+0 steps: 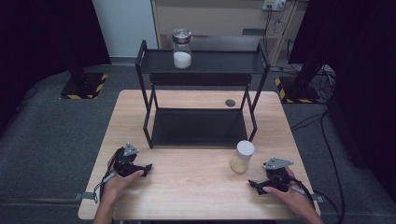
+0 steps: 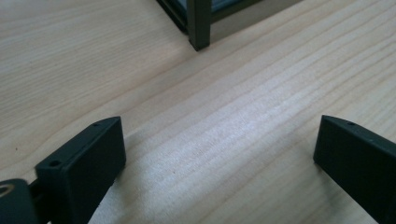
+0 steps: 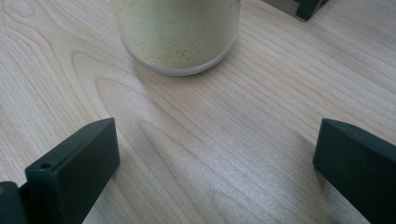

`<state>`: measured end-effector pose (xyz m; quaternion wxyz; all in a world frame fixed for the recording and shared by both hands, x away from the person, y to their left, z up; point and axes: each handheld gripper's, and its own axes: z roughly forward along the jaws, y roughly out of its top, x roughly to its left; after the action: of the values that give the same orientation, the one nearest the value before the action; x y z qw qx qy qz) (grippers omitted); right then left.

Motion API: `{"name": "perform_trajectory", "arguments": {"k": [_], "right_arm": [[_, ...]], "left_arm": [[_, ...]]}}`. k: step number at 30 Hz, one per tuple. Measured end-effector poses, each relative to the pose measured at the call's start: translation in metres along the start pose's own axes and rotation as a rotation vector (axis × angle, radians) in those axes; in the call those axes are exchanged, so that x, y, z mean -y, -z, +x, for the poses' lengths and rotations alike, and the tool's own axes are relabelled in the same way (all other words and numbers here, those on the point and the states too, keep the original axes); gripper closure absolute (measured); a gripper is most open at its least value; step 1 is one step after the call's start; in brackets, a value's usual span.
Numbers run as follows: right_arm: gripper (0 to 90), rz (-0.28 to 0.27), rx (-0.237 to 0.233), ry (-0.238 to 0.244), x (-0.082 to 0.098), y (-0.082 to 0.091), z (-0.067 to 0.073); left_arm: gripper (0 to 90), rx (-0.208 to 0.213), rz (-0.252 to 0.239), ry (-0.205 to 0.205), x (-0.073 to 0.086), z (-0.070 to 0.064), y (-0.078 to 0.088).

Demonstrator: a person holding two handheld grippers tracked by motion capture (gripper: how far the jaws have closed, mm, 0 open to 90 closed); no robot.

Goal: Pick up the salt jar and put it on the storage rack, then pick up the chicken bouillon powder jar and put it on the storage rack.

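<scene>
A jar of yellowish grains with a white lid point(image 1: 243, 157) stands on the wooden table point(image 1: 196, 186) just in front of the black rack's right front leg. In the right gripper view the same jar point(image 3: 177, 32) sits a short way ahead of the open jaws. My right gripper point(image 1: 254, 185) rests low on the table to the jar's right and nearer the person, open and empty. My left gripper point(image 1: 147, 169) rests at the front left, open, with bare wood between its jaws point(image 2: 219, 154). A glass jar of white powder point(image 1: 182, 49) with a metal lid stands on the rack's top shelf.
The black two-level rack point(image 1: 201, 70) takes up the middle and back of the table; its lower shelf point(image 1: 198, 127) is bare. One rack leg point(image 2: 199, 25) shows ahead of the left gripper. A dark round grommet point(image 1: 229, 102) sits behind the rack. Cables trail at the right.
</scene>
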<state>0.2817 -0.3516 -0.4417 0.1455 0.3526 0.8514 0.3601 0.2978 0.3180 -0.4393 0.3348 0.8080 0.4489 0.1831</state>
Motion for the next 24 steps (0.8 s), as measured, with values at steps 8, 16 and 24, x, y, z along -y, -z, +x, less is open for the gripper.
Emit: {"name": "perform_trajectory", "arguments": {"k": [8, 16, 24], "right_arm": [[1.2, 0.0, 0.0, 0.0, 0.0, 0.0, 0.0], [1.2, 0.0, 0.0, 0.0, 0.0, 0.0, -0.0002], [1.1, 0.006, -0.007, 0.005, -0.0017, 0.0, -0.0018]], "left_arm": [[0.0, -0.008, 0.003, 0.003, -0.0011, -0.0026, -0.0008], [0.0, -0.012, 0.004, 0.007, -0.0016, -0.0041, -0.0012], [0.0, -0.013, 0.004, 0.008, -0.0016, -0.0043, -0.0013]]}}
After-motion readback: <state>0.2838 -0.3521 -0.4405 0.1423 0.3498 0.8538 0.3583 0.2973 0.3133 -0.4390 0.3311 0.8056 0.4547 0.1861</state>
